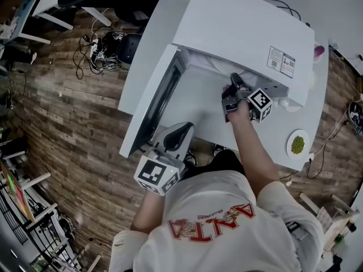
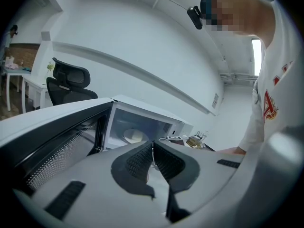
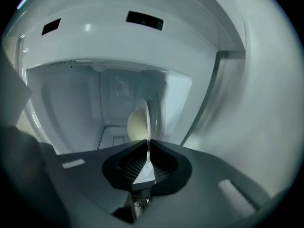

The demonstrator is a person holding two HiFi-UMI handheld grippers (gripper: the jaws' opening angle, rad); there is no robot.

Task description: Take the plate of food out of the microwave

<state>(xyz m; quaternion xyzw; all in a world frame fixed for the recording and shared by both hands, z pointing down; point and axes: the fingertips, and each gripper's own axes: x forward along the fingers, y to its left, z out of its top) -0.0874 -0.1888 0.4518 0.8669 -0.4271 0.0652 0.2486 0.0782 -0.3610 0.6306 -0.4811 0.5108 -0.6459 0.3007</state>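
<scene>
Overhead head view, left gripper view facing microwave point(image 2: 152, 122), right gripper view seemingly inside it

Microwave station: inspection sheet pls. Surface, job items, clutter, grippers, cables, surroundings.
Surface: white table bearing the microwave.
Job's things: door open; plate with pale food inside.
Clutter: small dish of green food, right of the microwave.
Grippers: right hand-held gripper shut on the plate's rim; left hand-held gripper shut, empty, by the door.
Cables: tangle on the floor.
Surroundings: wood floor, office chair.
</scene>
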